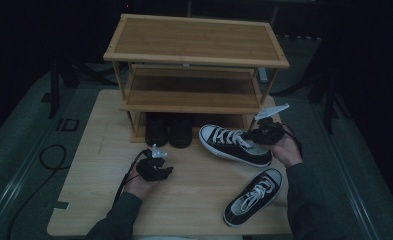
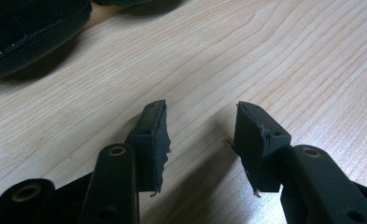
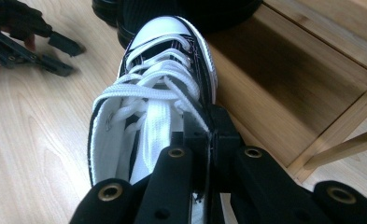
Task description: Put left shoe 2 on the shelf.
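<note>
Right gripper (image 3: 209, 140) clamps a black-and-white sneaker's (image 3: 158, 84) collar, apparently lifted, beside the shoe rack (image 1: 194, 40); left gripper (image 2: 200, 135) rests open, empty.

High cam overhead, forward-down — gripper cams close, sharing table (image 1: 194, 195).

Light wooden table (image 1: 99, 150) across centre frame. Bearing a three-tier wooden shoe rack (image 1: 194, 55) at upper centre, a dark pair of shoes (image 1: 168, 129) beneath its lowest shelf, one black-and-white sneaker (image 1: 252, 196) at lower right.
</note>
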The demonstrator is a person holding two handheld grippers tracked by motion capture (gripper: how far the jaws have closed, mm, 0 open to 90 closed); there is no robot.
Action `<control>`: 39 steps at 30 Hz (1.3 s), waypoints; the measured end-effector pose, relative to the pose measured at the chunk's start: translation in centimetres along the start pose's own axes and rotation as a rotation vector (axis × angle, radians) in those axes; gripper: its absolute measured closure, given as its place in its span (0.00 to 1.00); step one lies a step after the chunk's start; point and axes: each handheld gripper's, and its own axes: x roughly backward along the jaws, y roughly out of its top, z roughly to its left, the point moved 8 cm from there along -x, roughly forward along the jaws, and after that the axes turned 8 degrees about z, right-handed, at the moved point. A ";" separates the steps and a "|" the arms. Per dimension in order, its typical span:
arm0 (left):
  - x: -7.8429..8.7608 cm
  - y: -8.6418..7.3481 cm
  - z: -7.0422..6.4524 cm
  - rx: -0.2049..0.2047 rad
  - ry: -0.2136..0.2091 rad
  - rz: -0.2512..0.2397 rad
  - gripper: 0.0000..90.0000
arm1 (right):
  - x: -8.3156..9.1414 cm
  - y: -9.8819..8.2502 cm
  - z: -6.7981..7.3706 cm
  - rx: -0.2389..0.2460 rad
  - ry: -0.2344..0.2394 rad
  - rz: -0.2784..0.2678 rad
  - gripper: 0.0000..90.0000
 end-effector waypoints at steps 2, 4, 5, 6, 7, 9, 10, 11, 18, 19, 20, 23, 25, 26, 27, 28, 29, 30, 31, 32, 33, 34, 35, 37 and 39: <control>0.0 0.0 0.0 -0.001 0.000 0.000 0.61 | 0.1 0.0 0.0 0.001 0.001 0.000 0.98; 0.0 0.0 0.0 0.000 -0.001 0.000 0.61 | 0.3 0.1 0.2 -0.001 0.012 0.000 0.98; 0.0 0.0 0.0 0.001 -0.001 -0.001 0.61 | 0.4 0.1 0.2 -0.003 0.016 -0.001 0.98; 0.0 0.0 0.0 0.001 -0.001 -0.001 0.61 | 0.4 0.1 0.3 0.001 0.019 -0.004 0.98; 0.0 0.0 0.0 0.001 -0.001 -0.001 0.61 | 0.4 0.1 0.3 0.001 0.019 -0.004 0.98; 0.0 0.0 0.0 -0.001 0.001 0.000 0.61 | 0.7 0.3 0.5 0.001 0.029 -0.013 0.98; 0.0 0.0 0.0 0.000 0.001 0.000 0.61 | 0.7 0.3 0.5 0.002 0.032 -0.013 0.98; 0.0 0.0 0.0 0.000 0.001 0.000 0.61 | 0.8 0.4 0.6 0.001 0.034 -0.014 0.98; 0.0 0.0 0.0 0.000 -0.001 0.000 0.61 | 1.4 1.0 1.2 0.026 0.047 -0.032 0.98; 0.0 0.0 0.0 0.000 0.000 0.000 0.61 | 1.5 1.0 1.2 0.029 0.051 -0.035 0.98; 0.0 0.0 0.0 -0.001 0.001 0.000 0.61 | 1.6 1.1 1.3 0.029 0.056 -0.036 0.98; 0.0 0.0 0.0 -0.001 0.001 0.000 0.61 | 1.8 1.4 1.5 0.037 0.066 -0.042 0.98; 0.0 0.0 0.0 0.000 0.001 0.000 0.61 | 1.9 1.6 1.6 0.042 0.069 -0.043 0.98; 0.0 0.0 0.0 0.000 0.001 0.000 0.61 | 2.0 1.6 1.7 0.042 0.072 -0.043 0.98; 0.0 0.0 0.0 0.000 0.001 0.000 0.61 | 2.0 1.7 1.8 0.043 0.075 -0.044 0.98; 0.0 0.0 0.0 0.000 0.001 0.000 0.61 | 2.0 1.8 1.8 0.044 0.076 -0.046 0.98; 0.0 0.0 0.0 0.000 0.001 0.000 0.61 | 2.1 1.9 1.8 0.047 0.076 -0.046 0.98; 0.0 0.0 0.0 0.000 0.001 0.000 0.61 | 2.1 1.9 1.9 0.048 0.076 -0.046 0.98; 0.0 0.0 0.0 0.001 0.000 0.000 0.61 | 2.1 2.0 1.9 0.047 0.077 -0.047 0.98; 0.0 0.0 0.0 0.001 0.000 0.000 0.61 | 2.2 2.1 1.9 0.052 0.077 -0.050 0.98; 0.0 0.0 0.0 0.000 0.001 0.000 0.61 | 2.2 2.2 1.9 0.050 0.079 -0.052 0.98; 0.0 0.0 0.0 -0.001 0.001 0.000 0.61 | 2.2 2.2 2.0 0.051 0.081 -0.052 0.98; 0.0 0.0 0.0 0.000 0.001 0.000 0.61 | 2.3 2.3 2.0 0.053 0.084 -0.054 0.98; 0.0 0.0 0.0 0.001 0.000 0.000 0.61 | 2.3 2.5 2.1 0.054 0.088 -0.054 0.98; 0.0 0.0 0.0 -0.001 0.001 0.000 0.61 | 2.4 2.6 2.2 0.058 0.090 -0.052 0.98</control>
